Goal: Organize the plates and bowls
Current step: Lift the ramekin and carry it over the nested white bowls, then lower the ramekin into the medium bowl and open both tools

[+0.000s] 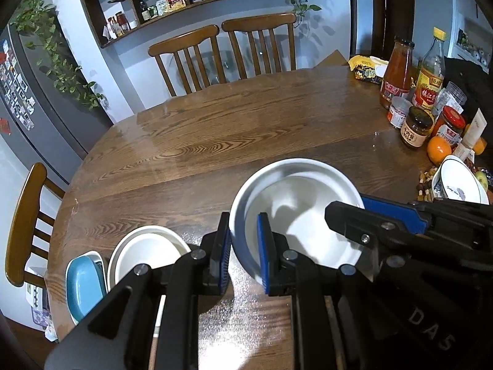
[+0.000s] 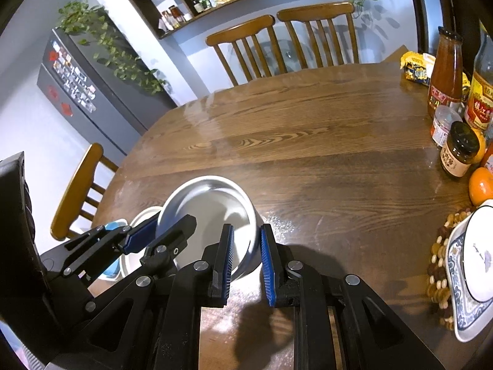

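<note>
A white round bowl [image 1: 303, 212] is held over the near part of the wooden table [image 1: 246, 123]. My left gripper [image 1: 245, 252] is shut on its left rim. My right gripper [image 2: 246, 259] is shut on its right rim; the bowl shows in the right wrist view [image 2: 212, 212]. To the left lie a white plate [image 1: 144, 252] and a blue oblong dish [image 1: 81, 283]. A white bowl with a dark rim line [image 1: 459, 182] sits at the right, on a blue-patterned plate [image 2: 462, 308].
Sauce bottles [image 1: 397, 71], jars [image 1: 416, 126] and an orange [image 1: 439, 149] crowd the table's right side. A beaded trivet [image 2: 437, 277] lies under the patterned plate. Two chairs [image 1: 222, 55] stand at the far edge, one chair [image 1: 24, 225] at the left.
</note>
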A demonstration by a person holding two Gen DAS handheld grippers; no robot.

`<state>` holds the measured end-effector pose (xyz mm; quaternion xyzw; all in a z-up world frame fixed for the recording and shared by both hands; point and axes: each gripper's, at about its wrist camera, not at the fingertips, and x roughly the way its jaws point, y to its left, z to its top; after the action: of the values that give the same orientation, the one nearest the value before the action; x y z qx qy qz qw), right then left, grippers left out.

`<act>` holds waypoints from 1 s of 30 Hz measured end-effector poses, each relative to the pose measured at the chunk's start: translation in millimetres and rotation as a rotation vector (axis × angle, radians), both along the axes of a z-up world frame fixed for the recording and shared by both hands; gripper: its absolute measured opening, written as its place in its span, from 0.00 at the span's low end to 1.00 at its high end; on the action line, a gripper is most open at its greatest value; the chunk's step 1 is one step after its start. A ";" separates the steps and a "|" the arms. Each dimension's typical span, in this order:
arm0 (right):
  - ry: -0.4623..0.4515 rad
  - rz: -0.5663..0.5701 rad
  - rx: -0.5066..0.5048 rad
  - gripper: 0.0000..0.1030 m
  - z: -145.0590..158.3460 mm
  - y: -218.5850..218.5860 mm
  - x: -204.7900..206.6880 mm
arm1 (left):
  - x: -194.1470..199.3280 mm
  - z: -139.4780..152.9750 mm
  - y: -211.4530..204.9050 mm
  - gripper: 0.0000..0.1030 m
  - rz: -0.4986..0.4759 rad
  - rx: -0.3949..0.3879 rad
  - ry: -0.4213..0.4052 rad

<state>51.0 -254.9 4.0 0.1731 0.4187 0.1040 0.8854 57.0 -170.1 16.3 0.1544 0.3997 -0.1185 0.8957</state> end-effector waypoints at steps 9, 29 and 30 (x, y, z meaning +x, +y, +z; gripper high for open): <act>-0.017 0.028 -0.015 0.20 9.7 15.9 -7.9 | -14.3 7.8 20.7 0.14 0.026 -0.016 -0.022; -0.019 0.164 -0.046 0.20 17.5 101.9 -2.5 | -20.1 8.7 99.2 0.14 0.160 -0.033 -0.031; -0.018 0.172 -0.047 0.20 16.9 106.7 -1.7 | -19.8 8.0 103.0 0.14 0.165 -0.032 -0.029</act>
<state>49.3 -148.2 20.8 0.1148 0.4265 0.1712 0.8807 37.2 -67.1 24.2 0.1083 0.3961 -0.0482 0.9105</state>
